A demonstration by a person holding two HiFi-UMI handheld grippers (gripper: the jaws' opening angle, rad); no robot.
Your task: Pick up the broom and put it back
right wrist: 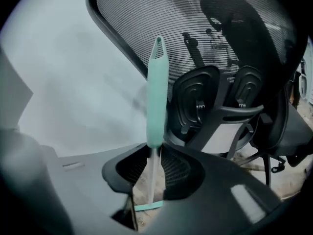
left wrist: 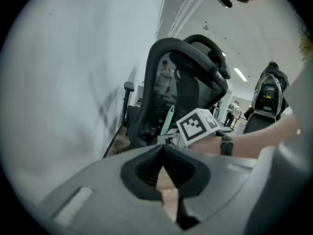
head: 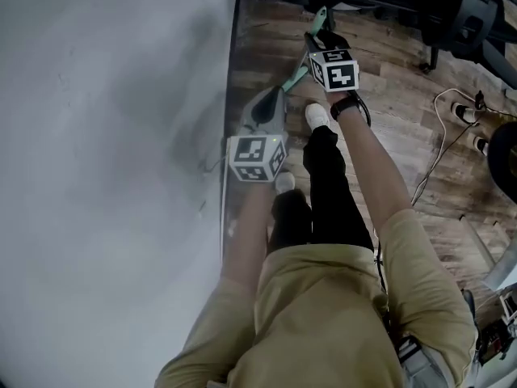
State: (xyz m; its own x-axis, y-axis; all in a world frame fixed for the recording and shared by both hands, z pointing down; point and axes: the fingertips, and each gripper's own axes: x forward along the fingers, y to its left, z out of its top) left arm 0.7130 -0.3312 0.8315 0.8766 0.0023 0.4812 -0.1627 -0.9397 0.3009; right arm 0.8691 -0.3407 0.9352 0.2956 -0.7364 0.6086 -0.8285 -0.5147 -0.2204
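Two grippers are seen, the left gripper [head: 273,95] and the right gripper [head: 320,24]. Each one carries one marker cube [head: 257,158], so there are two cubes in total. There is one broom [right wrist: 155,97] with a mint-green handle. There is one black office chair [right wrist: 220,43] with a mesh back. One person [head: 323,314] is in view, with two white shoes [head: 317,115] and one dark wristband [head: 347,103]. On the wooden floor [head: 404,79], near its right edge, lies at least one white cable [head: 436,156].

Your head camera looks steeply down at the floor [head: 404,87], with the wall [head: 97,136] at nine o'clock. The cameras on your left tool [left wrist: 164,168] and right tool [right wrist: 155,165] sit close behind the jaws, facing forward along them. All views share the chair [right wrist: 220,43] toward twelve o'clock.
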